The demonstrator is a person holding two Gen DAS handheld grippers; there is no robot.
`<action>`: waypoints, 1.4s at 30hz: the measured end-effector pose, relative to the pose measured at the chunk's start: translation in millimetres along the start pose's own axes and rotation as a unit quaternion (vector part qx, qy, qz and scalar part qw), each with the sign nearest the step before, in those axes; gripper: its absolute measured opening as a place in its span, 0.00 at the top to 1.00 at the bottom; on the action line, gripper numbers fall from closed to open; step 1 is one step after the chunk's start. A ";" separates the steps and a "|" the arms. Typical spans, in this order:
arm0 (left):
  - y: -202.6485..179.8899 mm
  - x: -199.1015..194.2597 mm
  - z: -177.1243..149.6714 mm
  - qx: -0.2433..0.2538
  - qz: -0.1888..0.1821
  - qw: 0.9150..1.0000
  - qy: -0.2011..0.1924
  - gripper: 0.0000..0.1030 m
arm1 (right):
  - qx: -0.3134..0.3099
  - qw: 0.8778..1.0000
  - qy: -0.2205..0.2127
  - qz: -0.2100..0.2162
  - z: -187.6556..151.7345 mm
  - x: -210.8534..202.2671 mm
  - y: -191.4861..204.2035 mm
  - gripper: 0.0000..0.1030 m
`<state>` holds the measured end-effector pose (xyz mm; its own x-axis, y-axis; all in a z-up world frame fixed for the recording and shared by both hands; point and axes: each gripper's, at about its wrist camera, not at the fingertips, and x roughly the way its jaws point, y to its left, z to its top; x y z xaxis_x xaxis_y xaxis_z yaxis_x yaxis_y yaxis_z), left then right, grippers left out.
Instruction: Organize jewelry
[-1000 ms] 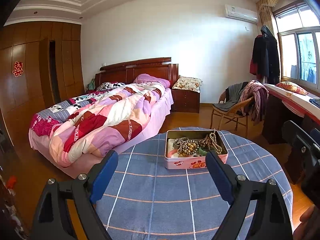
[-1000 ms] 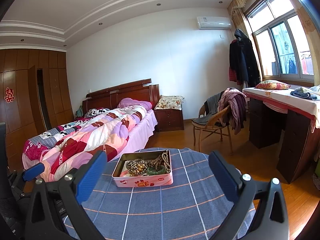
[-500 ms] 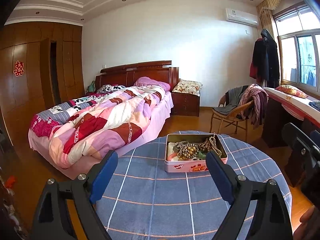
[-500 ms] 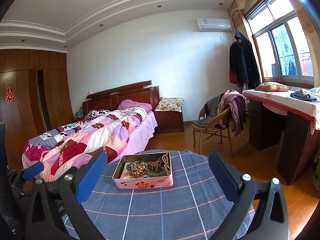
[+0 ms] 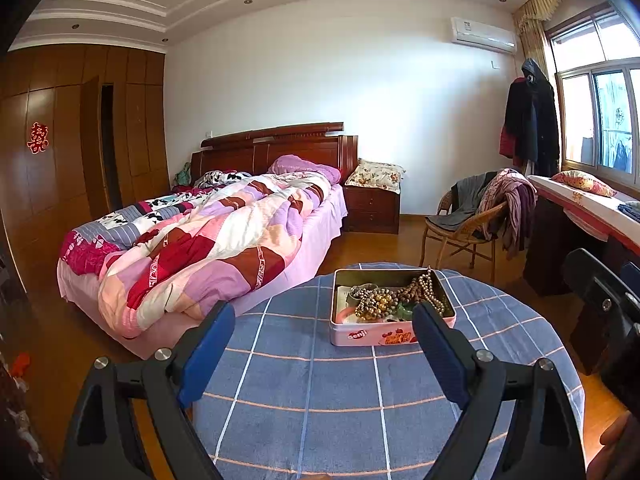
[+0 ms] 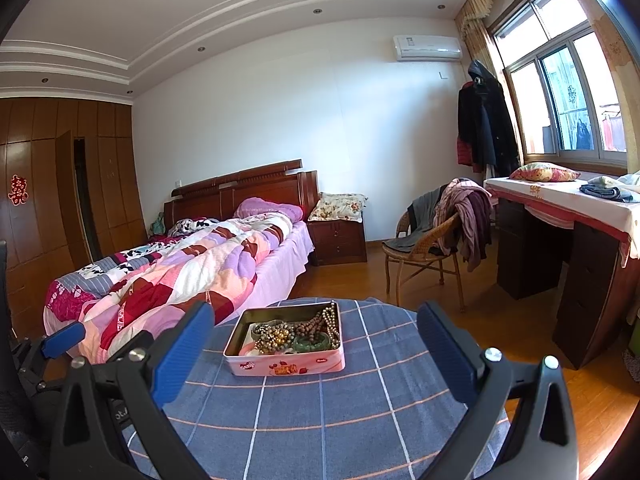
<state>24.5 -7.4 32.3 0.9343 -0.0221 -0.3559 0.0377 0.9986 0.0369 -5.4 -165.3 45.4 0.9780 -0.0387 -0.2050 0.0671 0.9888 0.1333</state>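
**Both tongs spread and hovering short of the jewelry tin**

Seen from the left wrist, the left tongs (image 5: 324,330) are spread wide and hold nothing, raised above the near part of the table (image 5: 304,400) with its blue checked cloth. Their left finger points toward the bed (image 5: 208,248) beyond the table edge. Their right finger (image 5: 436,352) overlaps the near right corner of the pink tin (image 5: 372,336), so the tin sits ahead and slightly right of their centre line.

The tin is open-topped and lies flat. Inside is a tangled heap of bead strands (image 5: 400,296): gold-coloured beads, darker brown ones, and a green bangle (image 6: 312,342), clearest from the right wrist. One strand hangs over the far right rim. All the jewelry visible lies in the tin; none shows on the cloth. That fits pieces gathered in after sorting as well as a heap waiting to be untangled.

The right tongs (image 6: 312,356) are likewise spread and empty. The tin falls squarely between their fingers, probably a stance that keeps it framed and reachable by either hand.
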 end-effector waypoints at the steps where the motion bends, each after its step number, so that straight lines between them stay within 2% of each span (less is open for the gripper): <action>1: -0.2 -0.2 0.4 0.000 0.001 1.000 -0.001 0.12 | 0.000 1.000 0.000 0.000 -0.1 0.1 0.2 0.00; 13: -3.4 -1.3 5.3 0.010 0.011 1.000 -0.023 0.12 | 0.000 1.000 -0.003 -0.005 -0.2 -1.1 -2.3 0.00; 30: -6.4 16.6 8.6 0.008 0.004 1.000 0.005 0.12 | 0.007 1.000 0.010 -0.016 -3.2 10.3 -11.5 0.00; 37: -6.2 36.6 7.4 0.000 -0.019 0.999 0.038 0.12 | 0.014 0.999 0.031 -0.030 -5.3 22.4 -16.3 0.00; 42: -4.6 60.8 -0.8 0.003 -0.012 0.997 0.082 0.12 | 0.013 0.994 0.092 -0.065 -16.2 52.8 -29.5 0.00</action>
